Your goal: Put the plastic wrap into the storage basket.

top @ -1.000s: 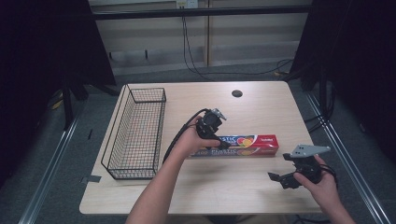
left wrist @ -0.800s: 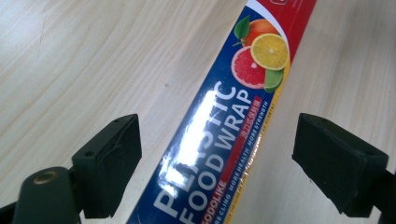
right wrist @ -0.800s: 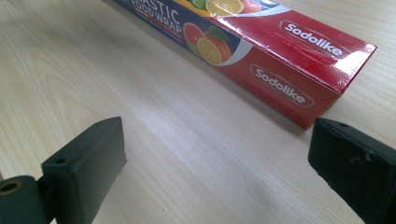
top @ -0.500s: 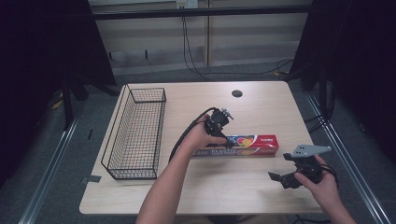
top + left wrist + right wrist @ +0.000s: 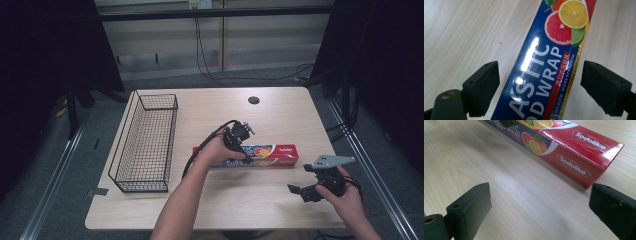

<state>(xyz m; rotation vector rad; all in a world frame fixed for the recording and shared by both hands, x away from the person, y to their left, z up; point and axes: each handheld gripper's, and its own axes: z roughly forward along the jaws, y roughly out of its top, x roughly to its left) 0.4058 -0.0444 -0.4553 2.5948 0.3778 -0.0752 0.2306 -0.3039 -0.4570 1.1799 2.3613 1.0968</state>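
We hold the left gripper (image 5: 540, 86) over the plastic wrap box (image 5: 544, 75), jaws apart and straddling it; the right gripper (image 5: 540, 216) stands apart too, box ahead.

Left hand-held gripper (image 5: 239, 136): black body, thick black cable looping off it, two chunky black jaws with square rubbery pads, brass-coloured pivot screw at jaw base. Right hand-held gripper (image 5: 320, 186): black, grey three-cornered plate on top, black cable. Forearms bare, no sleeves.

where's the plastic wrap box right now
In the high view, the long red-and-blue cardboard wrap box lies flat mid-table, right of the black wire basket, under the left gripper.
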